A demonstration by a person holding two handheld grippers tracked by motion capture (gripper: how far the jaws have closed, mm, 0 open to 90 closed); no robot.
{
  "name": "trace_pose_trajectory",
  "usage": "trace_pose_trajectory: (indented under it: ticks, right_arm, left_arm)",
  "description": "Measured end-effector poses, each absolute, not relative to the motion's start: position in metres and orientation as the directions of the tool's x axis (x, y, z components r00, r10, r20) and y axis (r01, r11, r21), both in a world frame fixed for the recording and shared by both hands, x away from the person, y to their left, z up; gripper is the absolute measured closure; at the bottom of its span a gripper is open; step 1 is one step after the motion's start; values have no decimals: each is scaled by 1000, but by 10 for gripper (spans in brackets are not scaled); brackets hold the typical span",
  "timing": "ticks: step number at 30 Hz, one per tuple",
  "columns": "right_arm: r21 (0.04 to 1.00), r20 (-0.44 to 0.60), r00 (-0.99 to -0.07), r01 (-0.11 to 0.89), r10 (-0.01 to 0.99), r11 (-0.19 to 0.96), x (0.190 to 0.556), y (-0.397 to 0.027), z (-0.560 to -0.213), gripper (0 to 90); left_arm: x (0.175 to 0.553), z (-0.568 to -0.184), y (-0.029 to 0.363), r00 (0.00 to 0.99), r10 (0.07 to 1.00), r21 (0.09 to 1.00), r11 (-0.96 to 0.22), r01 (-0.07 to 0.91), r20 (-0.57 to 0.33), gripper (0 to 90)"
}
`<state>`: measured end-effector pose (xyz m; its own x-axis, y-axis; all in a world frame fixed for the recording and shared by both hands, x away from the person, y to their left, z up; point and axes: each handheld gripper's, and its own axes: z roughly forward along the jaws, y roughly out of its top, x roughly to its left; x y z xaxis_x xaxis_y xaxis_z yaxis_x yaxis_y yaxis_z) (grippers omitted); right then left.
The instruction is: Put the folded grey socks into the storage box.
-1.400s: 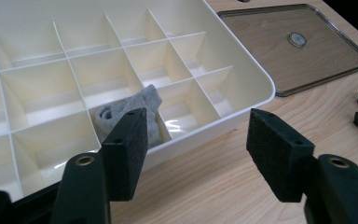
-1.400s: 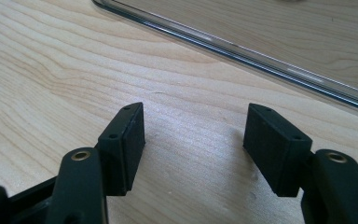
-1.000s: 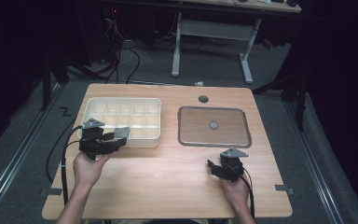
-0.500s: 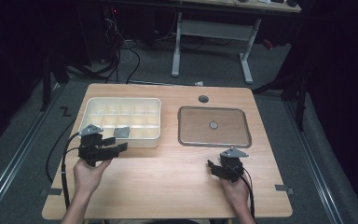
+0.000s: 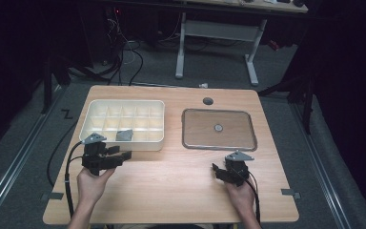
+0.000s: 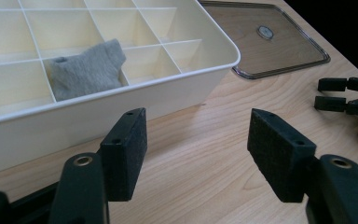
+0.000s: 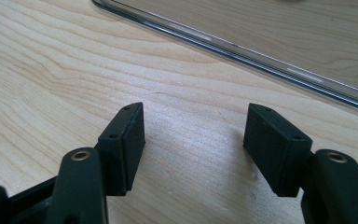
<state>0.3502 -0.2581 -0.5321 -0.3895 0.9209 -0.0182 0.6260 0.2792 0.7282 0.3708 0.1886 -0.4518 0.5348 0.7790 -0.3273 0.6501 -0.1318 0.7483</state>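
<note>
A cream divided box (image 5: 124,123) (image 6: 205,70) stands at the table's back left. A folded grey cloth (image 5: 124,135) (image 6: 86,69) lies in one of its front compartments. To its right a clear flat lid (image 5: 218,129) (image 6: 265,42) (image 7: 279,51) lies on the wood. My left gripper (image 5: 124,155) (image 6: 205,158) hovers just in front of the box, open, with nothing between its pads. My right gripper (image 5: 216,168) (image 7: 200,149) rests low over the table in front of the lid, open and empty; it also appears in the left gripper view (image 6: 328,93).
The wooden table (image 5: 171,191) has free room across its front and middle. A round cable hole (image 5: 208,101) sits near the back edge. Cables trail from both grippers toward the person. Beyond the table stand a white desk frame (image 5: 214,43) and floor cables.
My left gripper has drawn back from the box toward the table's front left. The grey cloth now lies uncovered in its compartment. The right gripper has kept still.
</note>
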Motion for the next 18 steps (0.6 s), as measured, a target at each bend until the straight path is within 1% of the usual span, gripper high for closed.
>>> trace_pose_trajectory:
  ticks: [10,18]
  right_arm:
    - [728,-19,-390,626,920,280,350,-258,-532,387]
    - [728,-19,-391,626,920,281,350,-258,-532,387]
  left_arm:
    - [366,-462,189,530,772,735,-124,667,-351,376]
    - [364,-471,184,528,777,719,-145,680,-343,362]
